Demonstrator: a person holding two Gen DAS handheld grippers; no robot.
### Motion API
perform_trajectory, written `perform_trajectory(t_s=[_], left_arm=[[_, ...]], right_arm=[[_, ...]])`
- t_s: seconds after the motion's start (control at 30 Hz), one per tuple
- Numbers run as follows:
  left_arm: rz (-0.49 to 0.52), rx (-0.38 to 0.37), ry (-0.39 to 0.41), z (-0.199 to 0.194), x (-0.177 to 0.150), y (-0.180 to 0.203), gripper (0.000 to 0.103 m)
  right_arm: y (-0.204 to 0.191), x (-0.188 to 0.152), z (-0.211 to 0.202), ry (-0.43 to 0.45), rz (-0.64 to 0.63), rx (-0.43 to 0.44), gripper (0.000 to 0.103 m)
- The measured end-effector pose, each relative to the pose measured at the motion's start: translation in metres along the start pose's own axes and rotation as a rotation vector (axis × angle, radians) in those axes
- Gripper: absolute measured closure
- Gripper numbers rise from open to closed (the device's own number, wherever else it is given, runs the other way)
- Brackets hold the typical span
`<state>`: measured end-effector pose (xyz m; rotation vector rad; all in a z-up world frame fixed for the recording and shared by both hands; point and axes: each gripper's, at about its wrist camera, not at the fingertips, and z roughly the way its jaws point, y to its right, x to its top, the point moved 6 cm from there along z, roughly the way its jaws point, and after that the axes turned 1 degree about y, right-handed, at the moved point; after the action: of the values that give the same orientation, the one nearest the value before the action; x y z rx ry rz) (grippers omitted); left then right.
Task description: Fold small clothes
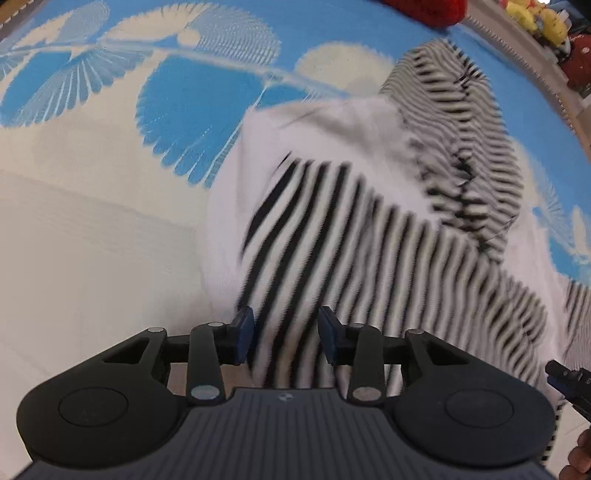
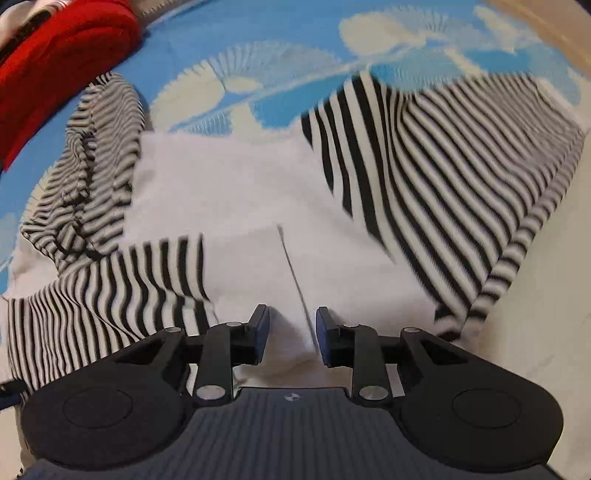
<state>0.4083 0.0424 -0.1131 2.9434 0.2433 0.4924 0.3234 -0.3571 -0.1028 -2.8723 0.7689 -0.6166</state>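
Note:
A small garment of white cloth with black-and-white striped sleeves (image 1: pixel 351 229) lies rumpled on the mat. In the left wrist view my left gripper (image 1: pixel 286 325) hovers over a striped part, jaws apart, the stripes running on under both pads with no pinch. In the right wrist view the same garment (image 2: pixel 229 177) shows its white middle with a striped sleeve on each side. My right gripper (image 2: pixel 291 325) stands open over a folded white edge near the hem, which lies between the fingers without being pressed. A tip of the right gripper (image 1: pixel 569 380) shows at the left view's right edge.
The floor mat (image 1: pixel 92 221) is cream with blue leaf patterns. A red cushion-like thing (image 2: pixel 55 55) lies beyond the garment's left sleeve. Yellow plush toys (image 1: pixel 535 18) sit past the mat's far edge. Part of a person's hand (image 1: pixel 581 454) shows at the lower right.

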Motion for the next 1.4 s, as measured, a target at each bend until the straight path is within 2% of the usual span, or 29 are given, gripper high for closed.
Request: perform_trajectory(t_s=[0.1, 0.3, 0.4, 0.5, 0.57, 0.77, 0.87, 0.97, 1.1, 1.17, 1.2, 1.27, 1.4], left_arm=[[0.064, -0.072, 0.074, -0.022, 0.004, 0.027, 0.060], [0.114, -0.071, 0.049, -0.018, -0.004, 0.050, 0.060], [0.134, -0.066, 0.065, -0.020, -0.005, 0.055, 0.060], [0.149, -0.054, 0.062, -0.017, -0.007, 0.061, 0.060], [0.161, -0.045, 0.055, -0.014, -0.009, 0.064, 0.060], [0.171, -0.023, 0.069, -0.013, -0.007, 0.070, 0.060], [0.164, -0.033, 0.088, -0.019, -0.004, 0.076, 0.059], [0.163, -0.050, 0.105, -0.026, -0.001, 0.080, 0.059], [0.166, -0.061, 0.108, -0.030, 0.000, 0.080, 0.058], [0.167, -0.063, 0.107, -0.031, 0.000, 0.077, 0.058], [0.166, -0.065, 0.108, -0.033, 0.000, 0.075, 0.058], [0.156, -0.071, 0.113, -0.037, 0.003, 0.070, 0.058], [0.119, -0.086, 0.126, -0.046, 0.010, 0.059, 0.058]], right_arm=[[0.000, 0.009, -0.009, 0.048, -0.002, 0.027, 0.068], [0.032, 0.030, -0.029, 0.157, 0.082, 0.050, 0.068], [0.063, 0.045, -0.042, 0.236, 0.091, 0.015, 0.060], [0.106, 0.062, -0.049, 0.291, 0.138, -0.054, 0.058], [0.137, 0.072, -0.049, 0.301, 0.159, -0.094, 0.058], [0.235, 0.093, -0.034, 0.296, 0.308, -0.183, 0.047], [0.274, 0.092, -0.020, 0.289, 0.400, -0.241, 0.035], [0.300, 0.086, -0.003, 0.284, 0.488, -0.245, 0.031], [0.299, 0.090, 0.000, 0.354, 0.476, -0.233, 0.027], [0.297, 0.090, 0.001, 0.377, 0.483, -0.212, 0.061], [0.295, 0.091, 0.003, 0.378, 0.479, -0.209, 0.101], [0.289, 0.095, 0.003, 0.372, 0.486, -0.189, 0.099], [0.258, 0.110, -0.031, 0.476, 0.450, -0.210, 0.099]])
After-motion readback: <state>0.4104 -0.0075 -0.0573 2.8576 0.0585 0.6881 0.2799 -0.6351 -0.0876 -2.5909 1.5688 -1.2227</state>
